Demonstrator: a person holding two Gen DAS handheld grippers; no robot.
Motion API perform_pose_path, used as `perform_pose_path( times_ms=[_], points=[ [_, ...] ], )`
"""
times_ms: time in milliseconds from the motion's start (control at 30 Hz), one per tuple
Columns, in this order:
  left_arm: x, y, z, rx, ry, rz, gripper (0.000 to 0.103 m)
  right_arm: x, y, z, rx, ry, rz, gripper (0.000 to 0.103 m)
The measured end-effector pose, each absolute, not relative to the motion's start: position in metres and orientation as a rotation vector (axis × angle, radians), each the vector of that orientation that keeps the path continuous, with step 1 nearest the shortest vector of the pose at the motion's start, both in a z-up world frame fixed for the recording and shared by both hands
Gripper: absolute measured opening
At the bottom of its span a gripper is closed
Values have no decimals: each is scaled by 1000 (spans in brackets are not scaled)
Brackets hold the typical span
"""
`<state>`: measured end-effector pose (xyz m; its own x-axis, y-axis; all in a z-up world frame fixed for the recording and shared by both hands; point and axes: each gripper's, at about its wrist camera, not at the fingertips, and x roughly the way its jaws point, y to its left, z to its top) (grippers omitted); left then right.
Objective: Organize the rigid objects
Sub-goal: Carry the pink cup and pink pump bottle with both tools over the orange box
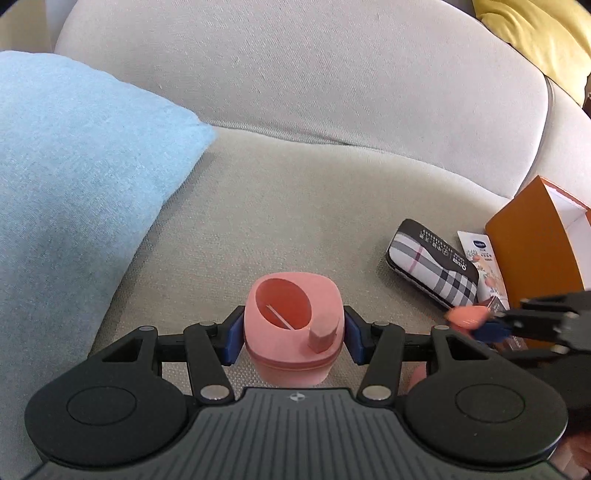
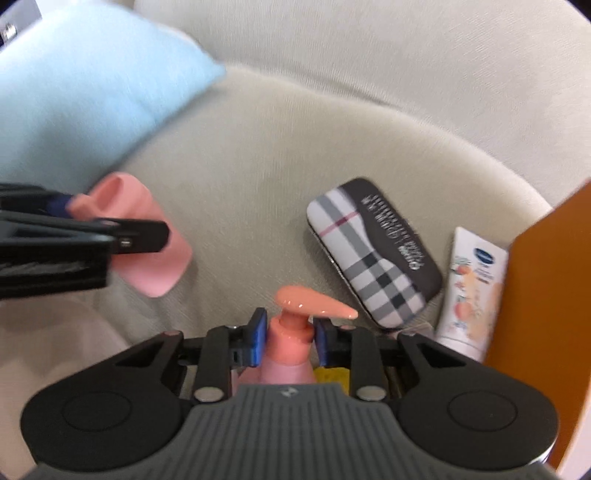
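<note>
My left gripper point(image 1: 294, 334) is shut on a pink plastic container point(image 1: 293, 325) with a round opening on top, held over the beige sofa seat point(image 1: 258, 221). It also shows at the left of the right wrist view point(image 2: 147, 236). My right gripper point(image 2: 289, 339) is shut on the neck of a peach pump bottle point(image 2: 291, 332), its nozzle point(image 2: 317, 302) pointing right. That gripper shows at the right edge of the left wrist view point(image 1: 491, 328).
A plaid case point(image 2: 373, 251) and a white cream tube point(image 2: 469, 291) lie on the seat beside an open orange box point(image 1: 535, 240). A light blue cushion point(image 1: 74, 177) lies at left, a yellow cushion point(image 1: 535, 33) at the far right. The backrest point(image 1: 314, 74) rises behind.
</note>
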<state>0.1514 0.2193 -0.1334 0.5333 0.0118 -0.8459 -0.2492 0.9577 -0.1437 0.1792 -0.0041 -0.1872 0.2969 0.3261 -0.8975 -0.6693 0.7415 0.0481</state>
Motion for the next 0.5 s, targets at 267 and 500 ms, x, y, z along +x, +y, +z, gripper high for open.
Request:
perform_pose_path(
  times_ms=[267,500],
  points=[
    [139,200,-122,-250,960,153,61,152,-41,-162,-294,940,638,27],
    [133,172,-108,-246,940,99,61,125,-47,-138,-284,818,632,27]
  ],
)
